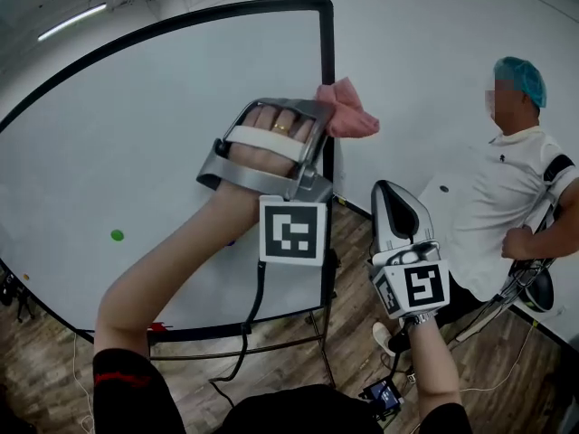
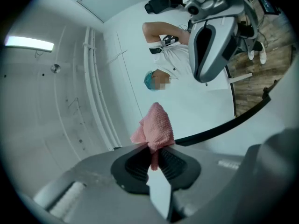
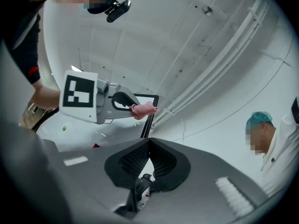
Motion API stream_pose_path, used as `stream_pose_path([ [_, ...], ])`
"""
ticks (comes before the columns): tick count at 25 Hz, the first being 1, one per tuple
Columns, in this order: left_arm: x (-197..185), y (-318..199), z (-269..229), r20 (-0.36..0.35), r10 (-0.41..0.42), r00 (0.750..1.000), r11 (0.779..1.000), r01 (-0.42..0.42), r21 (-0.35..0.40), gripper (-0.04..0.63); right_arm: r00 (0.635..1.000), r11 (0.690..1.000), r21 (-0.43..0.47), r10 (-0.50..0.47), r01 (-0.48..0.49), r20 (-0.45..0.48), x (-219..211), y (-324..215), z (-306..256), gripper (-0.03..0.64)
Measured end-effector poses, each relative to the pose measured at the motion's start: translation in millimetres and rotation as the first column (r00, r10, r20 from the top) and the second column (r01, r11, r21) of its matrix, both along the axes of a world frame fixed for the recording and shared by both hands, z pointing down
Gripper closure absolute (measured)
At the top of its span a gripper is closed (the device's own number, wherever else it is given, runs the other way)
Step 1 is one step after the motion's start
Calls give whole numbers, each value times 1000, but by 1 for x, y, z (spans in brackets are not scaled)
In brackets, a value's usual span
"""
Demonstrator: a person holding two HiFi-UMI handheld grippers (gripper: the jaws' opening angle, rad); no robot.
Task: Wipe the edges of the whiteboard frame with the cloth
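My left gripper [image 2: 154,157] is pinching the pink cloth [image 2: 157,125]. Its dark ribbed pads close on the lower fold, and the rest of the cloth bunches up beyond the tips. In the head view, I hold this gripper against the right upright of the black whiteboard frame [image 1: 327,61], a little below the frame's top right corner. The cloth lies over that upright and spills out to the right of the frame. It looks to be on the edge, but I cannot tell how firmly it presses. My left hand [image 1: 270,143] sits inside the gripper's handle, in front of the white board surface [image 1: 154,134] that the frame encloses.

My right gripper [image 3: 148,146] is pressed together, its pads meeting at the tips with nothing between them. It hangs to the right of the frame and lower than the cloth, off the board and clear of the upright, pointing upward.

A small green dot [image 1: 117,235] sits inside the frame, near its lower left part. Well to the right of the frame, a person in a white shirt and a teal hair cover [image 1: 519,78] sits by the white wall. Below the frame's bottom bar is a wooden floor [image 1: 353,355].
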State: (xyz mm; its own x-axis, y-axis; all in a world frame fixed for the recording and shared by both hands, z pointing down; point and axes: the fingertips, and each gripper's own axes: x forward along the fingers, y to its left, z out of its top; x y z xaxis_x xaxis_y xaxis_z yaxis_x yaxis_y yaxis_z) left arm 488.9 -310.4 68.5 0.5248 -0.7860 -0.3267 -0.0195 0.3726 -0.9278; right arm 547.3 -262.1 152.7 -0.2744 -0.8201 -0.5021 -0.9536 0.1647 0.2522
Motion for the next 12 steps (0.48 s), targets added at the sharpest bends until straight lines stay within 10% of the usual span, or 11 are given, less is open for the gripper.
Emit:
stream_pose_path([
  [12,-52,4,145,-103,51,993,982,-68,-177,563,999,981,-194,4,6,53,-41,-17,108,615],
])
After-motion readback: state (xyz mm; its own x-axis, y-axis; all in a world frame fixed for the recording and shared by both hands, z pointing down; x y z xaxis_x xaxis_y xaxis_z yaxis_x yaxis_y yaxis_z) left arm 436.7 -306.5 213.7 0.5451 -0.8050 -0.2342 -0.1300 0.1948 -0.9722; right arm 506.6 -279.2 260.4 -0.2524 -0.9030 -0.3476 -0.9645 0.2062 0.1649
